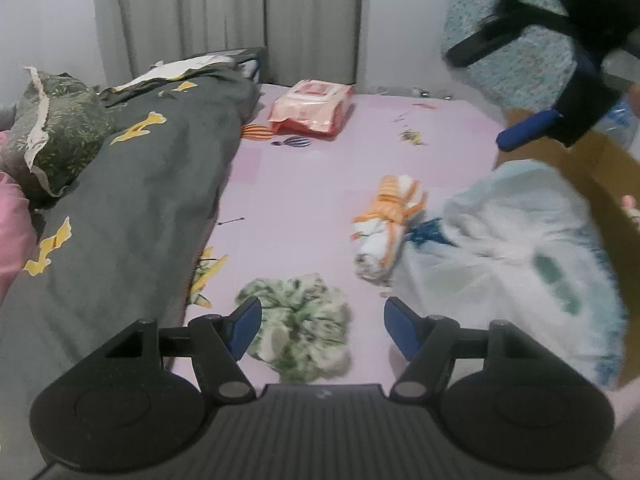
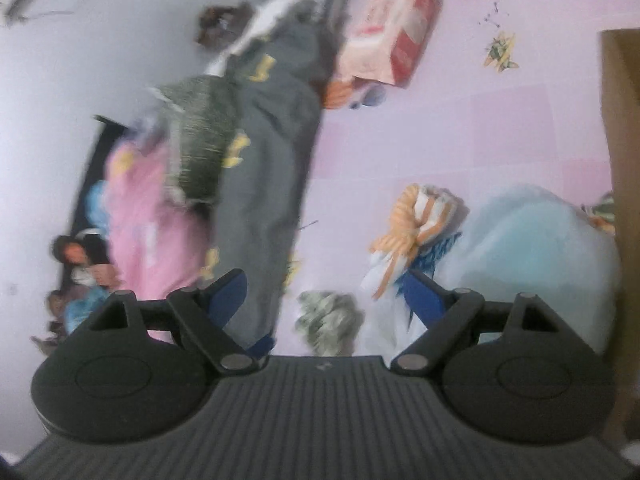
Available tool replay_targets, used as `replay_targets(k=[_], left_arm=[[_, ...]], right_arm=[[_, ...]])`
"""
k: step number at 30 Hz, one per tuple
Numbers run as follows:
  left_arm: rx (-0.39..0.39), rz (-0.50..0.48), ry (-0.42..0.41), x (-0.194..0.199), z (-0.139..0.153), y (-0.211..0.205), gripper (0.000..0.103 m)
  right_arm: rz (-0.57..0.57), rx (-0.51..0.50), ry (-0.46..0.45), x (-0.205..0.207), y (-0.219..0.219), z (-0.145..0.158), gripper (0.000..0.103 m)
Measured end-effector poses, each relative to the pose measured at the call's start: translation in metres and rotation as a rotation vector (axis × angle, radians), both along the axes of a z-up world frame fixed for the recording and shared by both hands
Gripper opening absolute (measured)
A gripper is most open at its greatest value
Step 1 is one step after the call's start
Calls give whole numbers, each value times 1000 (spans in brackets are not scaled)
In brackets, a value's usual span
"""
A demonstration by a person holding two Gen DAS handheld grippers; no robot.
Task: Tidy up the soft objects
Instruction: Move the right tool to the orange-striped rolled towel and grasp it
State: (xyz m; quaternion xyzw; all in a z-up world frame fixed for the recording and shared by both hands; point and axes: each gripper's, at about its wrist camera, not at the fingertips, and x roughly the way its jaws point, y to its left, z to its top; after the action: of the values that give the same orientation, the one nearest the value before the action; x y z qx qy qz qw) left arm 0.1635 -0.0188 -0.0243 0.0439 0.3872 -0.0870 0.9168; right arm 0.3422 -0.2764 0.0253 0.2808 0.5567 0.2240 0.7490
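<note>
A green-and-white crumpled cloth [image 1: 302, 328] lies on the pink bed sheet [image 1: 304, 184], just beyond my open, empty left gripper [image 1: 322, 326]. An orange-striped white bundle [image 1: 386, 228] lies further right, touching a large pale blue-white fluffy item [image 1: 516, 268]. My right gripper [image 1: 524, 92] hangs high at the right in the left wrist view. In the right wrist view it [image 2: 326, 296] is open and empty, well above the green cloth [image 2: 330, 320], the orange bundle [image 2: 412, 224] and the pale blue item [image 2: 532, 256].
A dark grey blanket with yellow prints [image 1: 132, 200] and a green pillow [image 1: 56, 132] fill the left side. A red-and-white wipes pack [image 1: 312, 108] lies at the far end. A cardboard box [image 1: 600, 168] stands at the right. Pink bedding [image 2: 148, 216] lies beyond the blanket.
</note>
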Motion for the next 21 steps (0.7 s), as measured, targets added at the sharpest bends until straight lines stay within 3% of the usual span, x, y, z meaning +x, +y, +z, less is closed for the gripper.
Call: replay_targets(k=[4,10,14,17,20,21], left_arm=[[24,-1,7,15,-20,0,65],[-25,29,86,37,-45,7,54],[-12,42,63,38,-48,10,50],[-13,66,53,38,-48,11,39],[-23,84,44,38,-46,14,26],[-33,87,41,39,-46,15,21]], right_arm=[[6,-125,77,42,28,-31,86],[4,-253,185,77,55,-84,86],[27,-299,200,87,71,-107,86],[52,-323,182,88,81,-115,85],[56,-327,164,86,85,-121,68],[59,-328,138,85,85,-119,51]])
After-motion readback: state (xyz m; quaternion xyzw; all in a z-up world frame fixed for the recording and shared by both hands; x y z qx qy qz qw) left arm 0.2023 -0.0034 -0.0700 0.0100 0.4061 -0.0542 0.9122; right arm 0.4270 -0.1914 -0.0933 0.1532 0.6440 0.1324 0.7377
